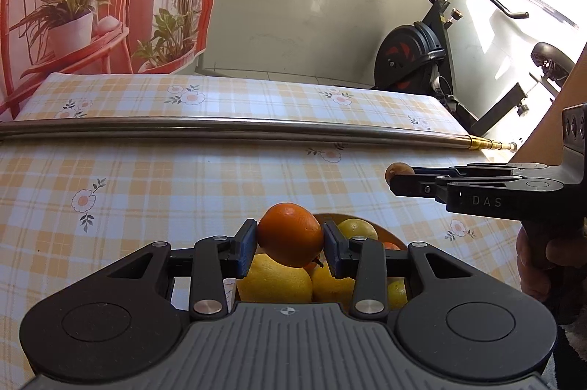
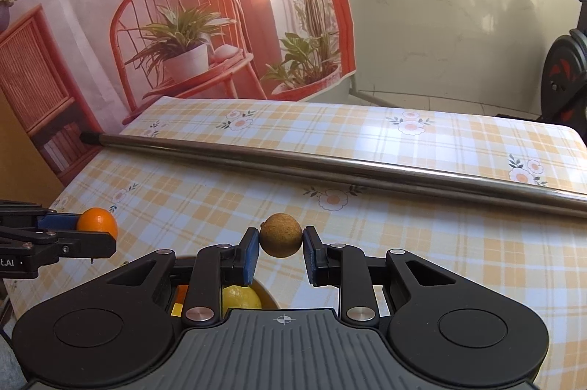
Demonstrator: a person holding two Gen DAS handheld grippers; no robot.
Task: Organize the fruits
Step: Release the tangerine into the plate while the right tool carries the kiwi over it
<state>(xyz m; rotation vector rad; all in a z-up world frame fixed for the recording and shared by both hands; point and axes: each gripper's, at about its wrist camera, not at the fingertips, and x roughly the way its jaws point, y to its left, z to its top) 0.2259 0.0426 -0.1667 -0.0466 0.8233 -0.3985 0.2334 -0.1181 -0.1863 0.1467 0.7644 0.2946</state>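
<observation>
My left gripper (image 1: 290,243) clamps a round orange fruit (image 1: 290,234) between its blue pads, held above the bowl of yellow lemons (image 1: 275,278) (the bowl mostly hidden behind my gripper body). My right gripper (image 2: 281,245) pinches a small brown rough-skinned round fruit (image 2: 281,240), fingers narrow, over the yellow checked tablecloth (image 2: 422,243). Both fruits are round, showing no long axis.

I see a glossy, finely dimpled round orange fruit (image 1: 290,234) pressed between matt blue rubbery fingers (image 1: 246,248) on my left matt black plastic gripper (image 1: 290,243). My right gripper (image 2: 280,252) pinches a small rough, dull brown fruit (image 2: 281,240). A long polished metal tube (image 2: 330,166) lies on the smooth checked cloth over the counter (image 2: 440,243).
</observation>
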